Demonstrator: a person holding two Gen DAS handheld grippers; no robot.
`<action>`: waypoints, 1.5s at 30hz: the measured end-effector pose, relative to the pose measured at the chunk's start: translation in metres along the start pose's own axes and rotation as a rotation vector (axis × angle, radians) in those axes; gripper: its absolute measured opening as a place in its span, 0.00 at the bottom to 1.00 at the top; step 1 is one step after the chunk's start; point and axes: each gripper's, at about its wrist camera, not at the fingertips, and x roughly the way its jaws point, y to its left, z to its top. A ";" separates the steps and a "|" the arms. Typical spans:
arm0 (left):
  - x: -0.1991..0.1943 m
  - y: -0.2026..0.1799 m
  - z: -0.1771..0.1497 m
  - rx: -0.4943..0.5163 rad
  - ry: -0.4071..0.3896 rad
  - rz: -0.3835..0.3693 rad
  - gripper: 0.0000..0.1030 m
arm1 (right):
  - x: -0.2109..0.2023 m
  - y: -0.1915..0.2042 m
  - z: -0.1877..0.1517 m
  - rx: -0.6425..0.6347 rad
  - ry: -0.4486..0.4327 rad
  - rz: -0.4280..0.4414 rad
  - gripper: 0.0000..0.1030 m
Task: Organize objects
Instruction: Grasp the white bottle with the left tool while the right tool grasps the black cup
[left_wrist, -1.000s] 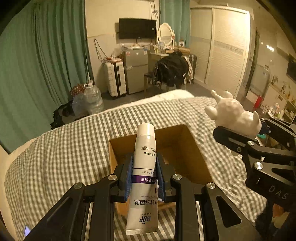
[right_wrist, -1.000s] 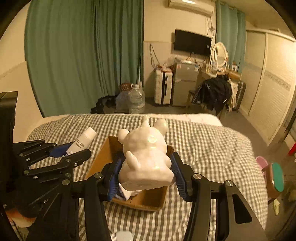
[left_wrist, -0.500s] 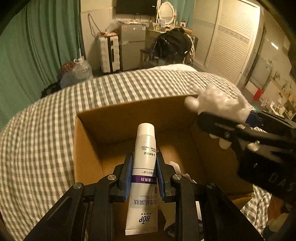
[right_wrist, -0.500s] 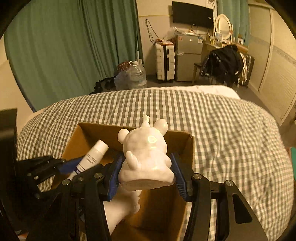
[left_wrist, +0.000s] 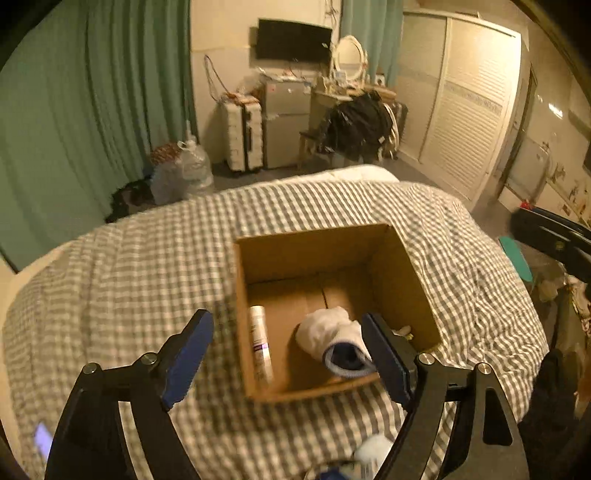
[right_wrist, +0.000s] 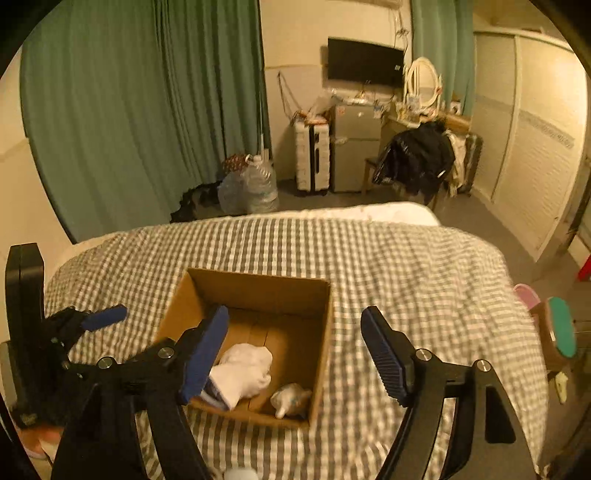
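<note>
Lying in box (left_wrist: 402, 266): tube (left_wrist: 259, 343) left view only, figurine (right_wrist: 290, 403) right only.

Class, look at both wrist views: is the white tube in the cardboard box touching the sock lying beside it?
Apart. The left wrist view shows the white tube against the left wall of the cardboard box, with bare box floor between it and the sock.

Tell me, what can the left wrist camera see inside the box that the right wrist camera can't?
Only the left wrist view shows the white tube, lying along the box's left wall. Only the right wrist view shows the little white figurine, lying in the near right corner. Both show the cardboard box on the checked bedspread, with a white sock inside. Both tools have just been opening: the left tool and the right tool hold nothing.
</note>
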 end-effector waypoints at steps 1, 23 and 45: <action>-0.016 0.001 -0.004 -0.001 -0.013 0.013 0.84 | -0.020 0.002 -0.002 0.002 -0.013 -0.005 0.75; -0.084 -0.026 -0.203 -0.018 0.049 0.095 0.84 | -0.097 0.073 -0.220 -0.043 0.169 -0.018 0.76; -0.037 -0.022 -0.234 -0.035 0.231 0.042 0.84 | -0.055 0.086 -0.274 -0.090 0.297 0.095 0.51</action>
